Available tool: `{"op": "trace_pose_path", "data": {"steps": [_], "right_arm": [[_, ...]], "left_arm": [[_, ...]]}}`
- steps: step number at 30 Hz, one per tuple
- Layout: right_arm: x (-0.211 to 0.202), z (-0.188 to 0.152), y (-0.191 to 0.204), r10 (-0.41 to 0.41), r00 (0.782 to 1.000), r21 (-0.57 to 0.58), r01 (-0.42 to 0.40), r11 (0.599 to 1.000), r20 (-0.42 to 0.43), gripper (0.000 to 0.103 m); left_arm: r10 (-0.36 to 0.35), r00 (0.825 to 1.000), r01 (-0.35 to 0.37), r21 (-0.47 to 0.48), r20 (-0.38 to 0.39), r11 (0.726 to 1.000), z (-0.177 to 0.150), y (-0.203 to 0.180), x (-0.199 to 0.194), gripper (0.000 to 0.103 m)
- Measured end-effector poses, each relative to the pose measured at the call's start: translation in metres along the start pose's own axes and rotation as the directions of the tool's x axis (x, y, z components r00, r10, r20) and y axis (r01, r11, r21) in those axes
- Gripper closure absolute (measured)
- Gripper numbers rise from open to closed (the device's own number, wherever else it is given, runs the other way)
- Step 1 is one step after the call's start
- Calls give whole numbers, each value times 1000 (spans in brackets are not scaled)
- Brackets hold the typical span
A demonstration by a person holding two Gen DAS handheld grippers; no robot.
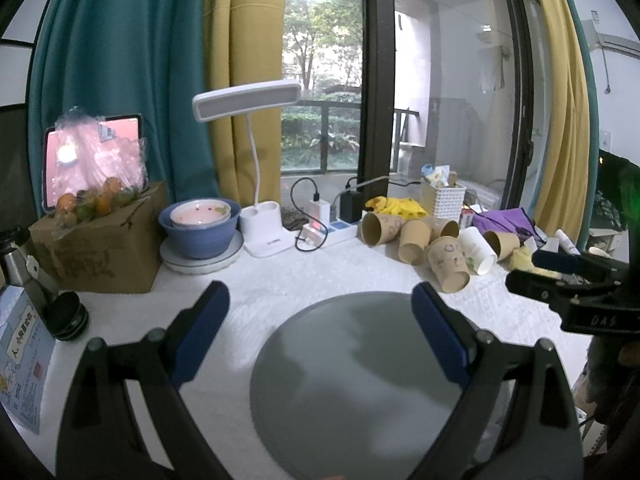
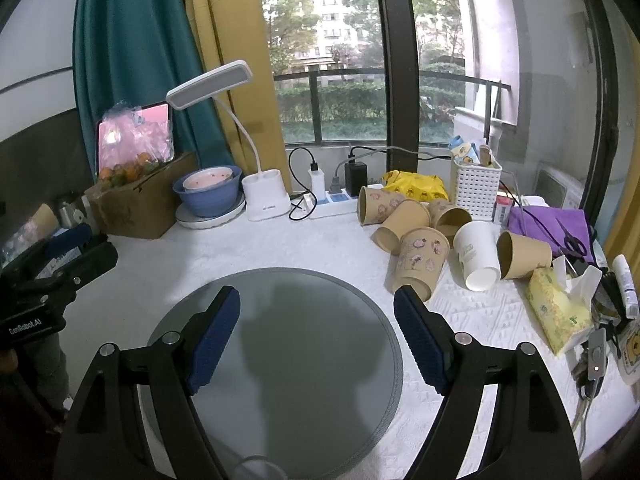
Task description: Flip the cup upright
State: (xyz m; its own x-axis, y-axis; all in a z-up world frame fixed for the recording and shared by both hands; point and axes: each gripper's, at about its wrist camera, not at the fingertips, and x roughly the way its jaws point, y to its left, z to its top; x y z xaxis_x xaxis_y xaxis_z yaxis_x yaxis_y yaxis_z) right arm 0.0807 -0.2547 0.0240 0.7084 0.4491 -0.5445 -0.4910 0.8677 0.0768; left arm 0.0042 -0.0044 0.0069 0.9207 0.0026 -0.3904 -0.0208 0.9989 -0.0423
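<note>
Left wrist view: your left gripper (image 1: pixel 320 320) is spread wide and empty over the grey mat (image 1: pixel 360 400). Right wrist view: your right gripper (image 2: pixel 318 320) likewise gapes empty; the cups (image 2: pixel 420 260) lie toppled just beyond the mat.

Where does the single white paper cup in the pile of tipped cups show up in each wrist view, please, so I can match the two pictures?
Left wrist view: the white paper cup lies on its side at right of centre, among the brown cups.
Right wrist view: the same cup lies right of centre, open end toward the camera.
Shared landmark: the white desk lamp stands behind and left of it.
</note>
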Motion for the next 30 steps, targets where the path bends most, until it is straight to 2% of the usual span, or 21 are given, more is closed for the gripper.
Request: {"op": "trace_pose_path", "data": {"steps": [30], "right_arm": [[2,1,-1,2,1000,2,-2,1000,7,21]], "left_arm": [[-9,1000,9,-2,10,1000,5,-6,4,10]]}}
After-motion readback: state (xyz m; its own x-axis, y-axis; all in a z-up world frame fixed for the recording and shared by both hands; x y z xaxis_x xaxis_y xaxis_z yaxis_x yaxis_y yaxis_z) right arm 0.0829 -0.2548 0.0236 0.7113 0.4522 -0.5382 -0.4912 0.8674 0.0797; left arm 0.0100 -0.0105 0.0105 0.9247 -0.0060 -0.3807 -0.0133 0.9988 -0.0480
